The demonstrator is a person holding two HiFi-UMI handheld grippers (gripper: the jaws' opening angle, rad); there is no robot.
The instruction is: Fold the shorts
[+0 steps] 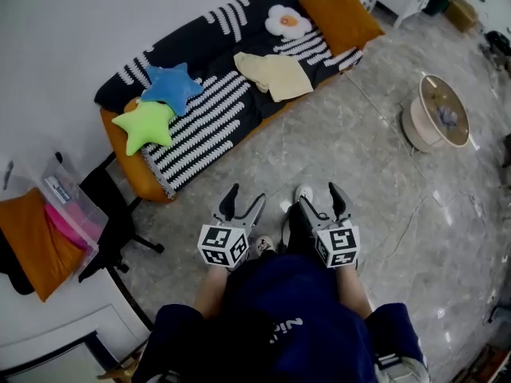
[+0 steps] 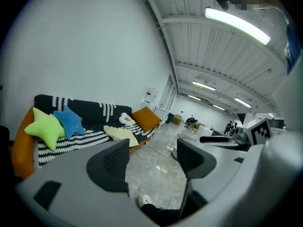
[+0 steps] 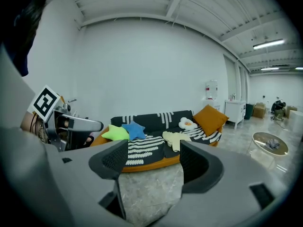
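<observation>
Pale yellow shorts (image 1: pixel 274 74) lie crumpled on the black-and-white striped sofa (image 1: pixel 207 126), well ahead of me across the floor. They also show in the left gripper view as shorts (image 2: pixel 120 134) and in the right gripper view as shorts (image 3: pixel 176 138). My left gripper (image 1: pixel 246 198) and right gripper (image 1: pixel 319 199) hang side by side in front of my body, far from the sofa. Both point toward it. Each stands open with nothing between its jaws, as the left gripper (image 2: pixel 152 157) and right gripper (image 3: pixel 154 160) show in their own views.
On the sofa sit a green star cushion (image 1: pixel 144 126), a blue star cushion (image 1: pixel 172 86), an egg-shaped cushion (image 1: pixel 287 22) and an orange pillow (image 1: pixel 339 14). A round low table (image 1: pixel 437 112) stands at the right. A black office chair (image 1: pixel 112 222) is at the left. Grey marble floor lies between me and the sofa.
</observation>
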